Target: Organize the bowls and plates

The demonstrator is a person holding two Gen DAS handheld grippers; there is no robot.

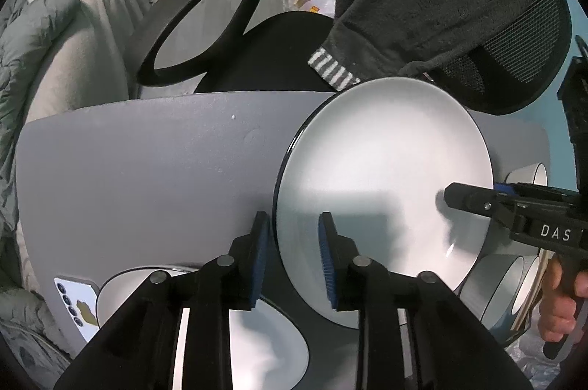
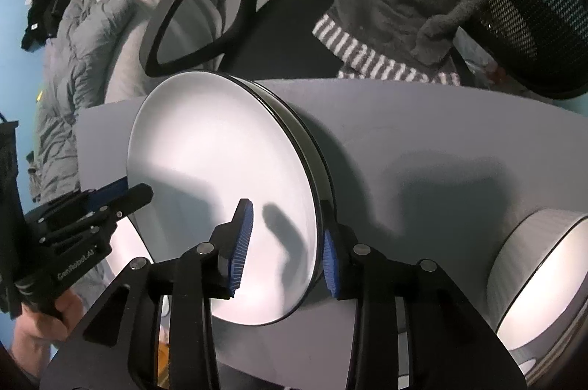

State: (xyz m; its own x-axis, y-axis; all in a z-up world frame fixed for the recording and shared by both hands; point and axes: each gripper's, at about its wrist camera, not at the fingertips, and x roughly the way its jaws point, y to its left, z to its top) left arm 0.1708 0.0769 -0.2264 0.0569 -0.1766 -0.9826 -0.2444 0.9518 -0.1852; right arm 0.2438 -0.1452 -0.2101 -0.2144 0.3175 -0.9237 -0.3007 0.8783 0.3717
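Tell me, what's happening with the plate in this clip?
A person with a gripper in each hand is handling a large white plate over the grey table. Both the left gripper and the right gripper straddle opposite edges of its rim, jaws apart. Another plate lies below, and bowls sit on their sides nearby.

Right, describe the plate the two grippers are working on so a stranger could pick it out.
On the grey table, in front of the black office chair, the plate is a big white disc with a thin dark rim. Unlike the deep-walled bowls beside it, it is shallow, with both grippers' fingers straddling opposite edges.
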